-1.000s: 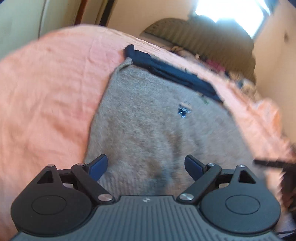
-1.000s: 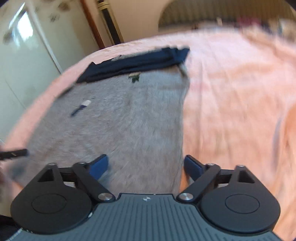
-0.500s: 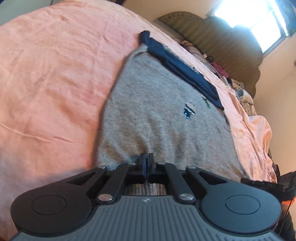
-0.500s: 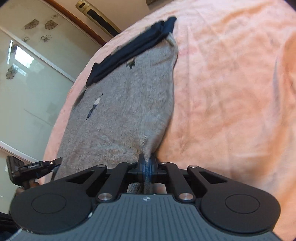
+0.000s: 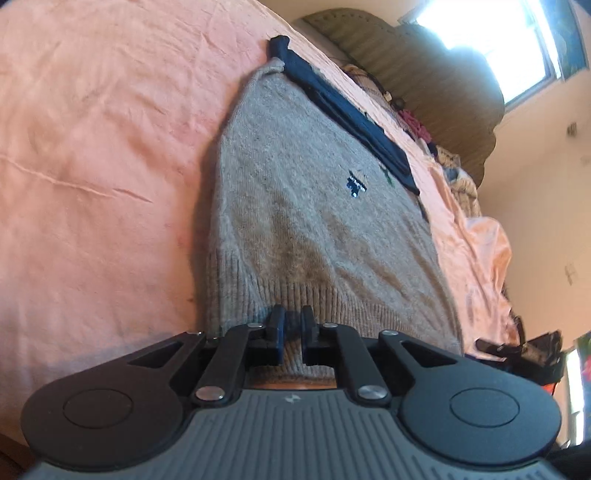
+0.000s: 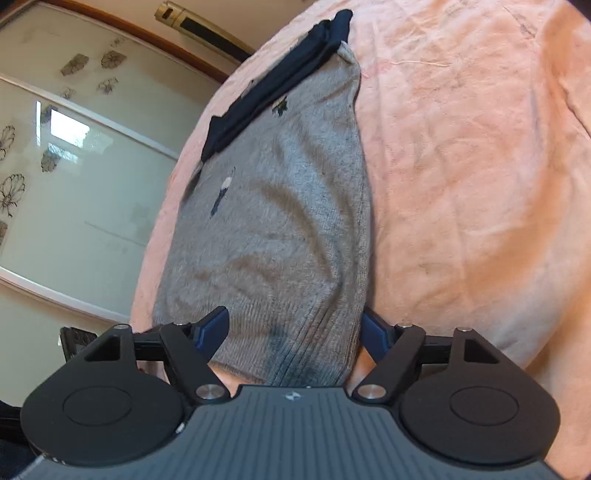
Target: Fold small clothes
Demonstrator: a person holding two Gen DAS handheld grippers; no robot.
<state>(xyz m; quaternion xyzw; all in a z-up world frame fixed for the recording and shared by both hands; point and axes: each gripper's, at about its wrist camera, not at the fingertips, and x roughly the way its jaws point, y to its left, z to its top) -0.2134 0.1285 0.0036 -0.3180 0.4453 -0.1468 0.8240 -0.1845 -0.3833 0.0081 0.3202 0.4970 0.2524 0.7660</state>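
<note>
A grey knit sweater [image 5: 314, 206] lies flat on a pink bedsheet [image 5: 92, 147], with a dark navy band [image 5: 343, 107] along its far edge. My left gripper [image 5: 291, 332] sits at the ribbed hem, its jaws a narrow gap apart with hem fabric between them. In the right wrist view the same sweater [image 6: 280, 221] lies on the sheet [image 6: 461, 166]. My right gripper [image 6: 295, 328] is open wide, its fingers on either side of the hem's right corner. The other gripper [image 5: 517, 350] shows at the right edge of the left view.
A padded olive headboard [image 5: 424, 74] and a bright window [image 5: 480, 29] stand beyond the bed. Loose clothes [image 5: 454, 173] pile near the headboard. Frosted sliding doors with flower prints [image 6: 55, 166] are at the left of the right view.
Both grippers closed on the hem half a second ago. Now the right one has opened wide and let go, and the left jaws have parted slightly.
</note>
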